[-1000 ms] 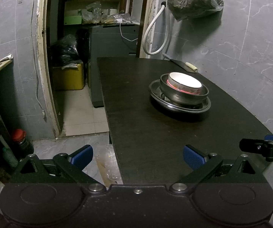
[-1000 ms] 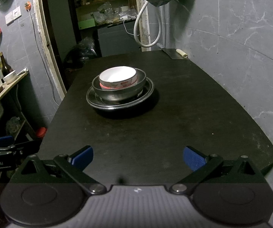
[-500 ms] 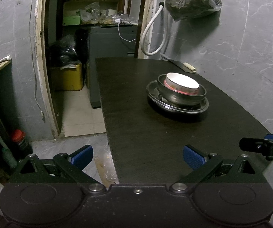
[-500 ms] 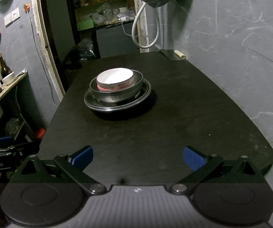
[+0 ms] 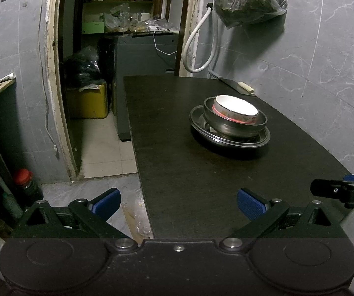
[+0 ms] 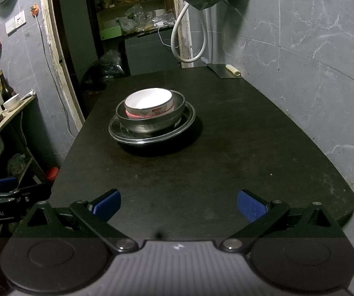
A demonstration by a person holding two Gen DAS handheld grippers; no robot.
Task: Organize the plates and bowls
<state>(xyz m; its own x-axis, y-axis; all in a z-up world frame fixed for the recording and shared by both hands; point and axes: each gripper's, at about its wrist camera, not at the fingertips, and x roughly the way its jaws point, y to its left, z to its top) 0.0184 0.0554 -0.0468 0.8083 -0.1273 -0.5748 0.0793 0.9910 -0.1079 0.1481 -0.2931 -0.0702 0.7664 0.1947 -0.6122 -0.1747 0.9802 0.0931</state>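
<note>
Plate (image 6: pixel 152 133) center under bowls (image 6: pixel 149 113)

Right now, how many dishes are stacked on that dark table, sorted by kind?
White bowl: 1
Metal bowl: 1
Metal plate: 1, possibly two nested; the double rim is hard to tell
Total: 3

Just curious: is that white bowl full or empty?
Empty. The white bowl, nested in the metal bowl, shows a bare white interior.
</note>
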